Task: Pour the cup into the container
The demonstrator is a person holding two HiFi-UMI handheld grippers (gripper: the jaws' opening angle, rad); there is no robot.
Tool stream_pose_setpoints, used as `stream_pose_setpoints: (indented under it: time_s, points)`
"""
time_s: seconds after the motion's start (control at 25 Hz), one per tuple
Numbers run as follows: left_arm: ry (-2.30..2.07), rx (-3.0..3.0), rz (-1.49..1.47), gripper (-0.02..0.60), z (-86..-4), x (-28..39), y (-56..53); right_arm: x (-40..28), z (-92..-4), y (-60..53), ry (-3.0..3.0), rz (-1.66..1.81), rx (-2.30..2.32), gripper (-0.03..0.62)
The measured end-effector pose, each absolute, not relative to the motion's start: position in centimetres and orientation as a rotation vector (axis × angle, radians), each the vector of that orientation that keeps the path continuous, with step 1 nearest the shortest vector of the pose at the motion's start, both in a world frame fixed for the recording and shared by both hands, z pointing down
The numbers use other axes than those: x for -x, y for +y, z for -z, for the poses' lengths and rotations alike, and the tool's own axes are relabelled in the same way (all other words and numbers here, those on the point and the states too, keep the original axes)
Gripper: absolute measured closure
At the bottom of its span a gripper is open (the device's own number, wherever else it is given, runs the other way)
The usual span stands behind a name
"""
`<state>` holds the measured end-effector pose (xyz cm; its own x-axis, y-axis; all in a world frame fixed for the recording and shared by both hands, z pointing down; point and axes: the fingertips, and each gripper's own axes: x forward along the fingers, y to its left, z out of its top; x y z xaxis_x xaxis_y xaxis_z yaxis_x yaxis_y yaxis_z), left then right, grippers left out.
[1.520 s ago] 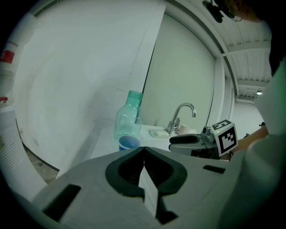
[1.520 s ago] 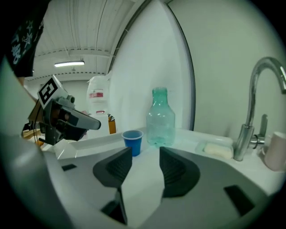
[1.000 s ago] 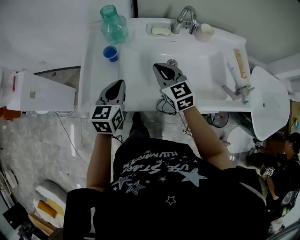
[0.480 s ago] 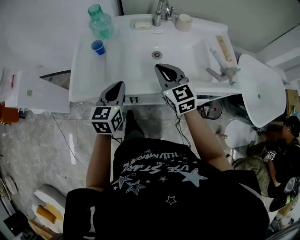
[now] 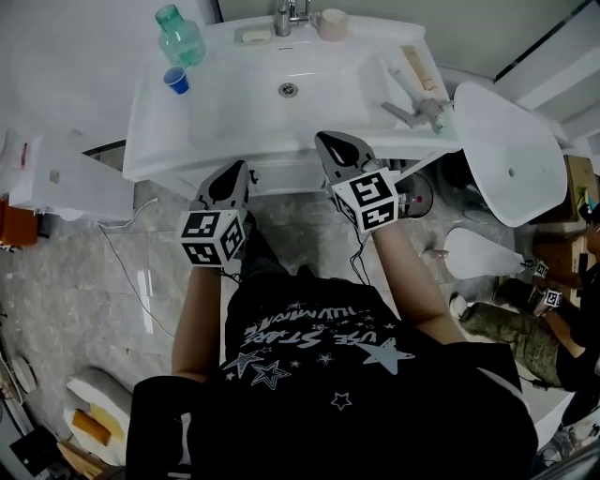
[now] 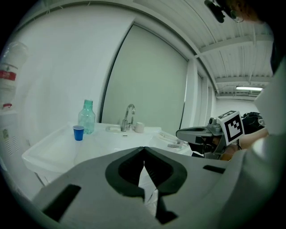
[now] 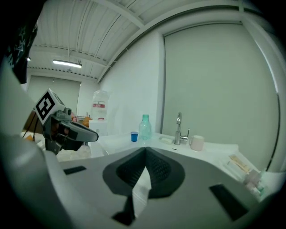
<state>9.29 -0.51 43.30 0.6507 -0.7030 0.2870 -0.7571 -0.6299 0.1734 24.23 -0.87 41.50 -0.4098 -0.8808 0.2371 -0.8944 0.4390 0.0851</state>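
Observation:
A small blue cup (image 5: pixel 174 81) stands on the left rim of the white sink (image 5: pixel 150 141), beside a green plastic bottle (image 5: pixel 179 37). Both show again in the left gripper view, cup (image 6: pixel 78 132) and bottle (image 6: pixel 86 117), and in the right gripper view, cup (image 7: pixel 134 136) and bottle (image 7: pixel 145 127). My left gripper (image 5: pixel 234 173) is shut and empty, held in front of the sink's front edge, well short of the cup. My right gripper (image 5: pixel 323 141) is also shut and empty, its tips at the front rim near the middle.
A faucet (image 5: pixel 284 16), soap dish (image 5: pixel 254 35) and beige cup (image 5: pixel 332 23) line the sink's back. A tube (image 5: pixel 419 67) and small items lie on its right ledge. A white round fixture (image 5: pixel 511 155) stands to the right, a white cabinet (image 5: pixel 66 178) to the left. Another person (image 5: pixel 525 323) crouches at the right.
The sink has slid up and away in the head view. Both grippers, earlier over the basin's front, now sit at or before its front edge. Both stay shut.

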Motion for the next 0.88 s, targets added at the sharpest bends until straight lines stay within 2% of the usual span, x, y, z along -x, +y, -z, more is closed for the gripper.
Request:
stream_pose_setpoints:
  time_s: [0.48, 0.88]
  points:
    - [-1.173, -2.58, -0.314, 0.571, -43.6, -10.6, 7.0, -25.8, -41.3, 5.2, -2.476, -0.077, -1.559, 0.588]
    - [-1.111, -2.597, -0.333, 0.571, -44.7, -11.0, 7.5, -25.7, -42.2, 5.9, -2.449, -0.085, -1.586, 0.588]
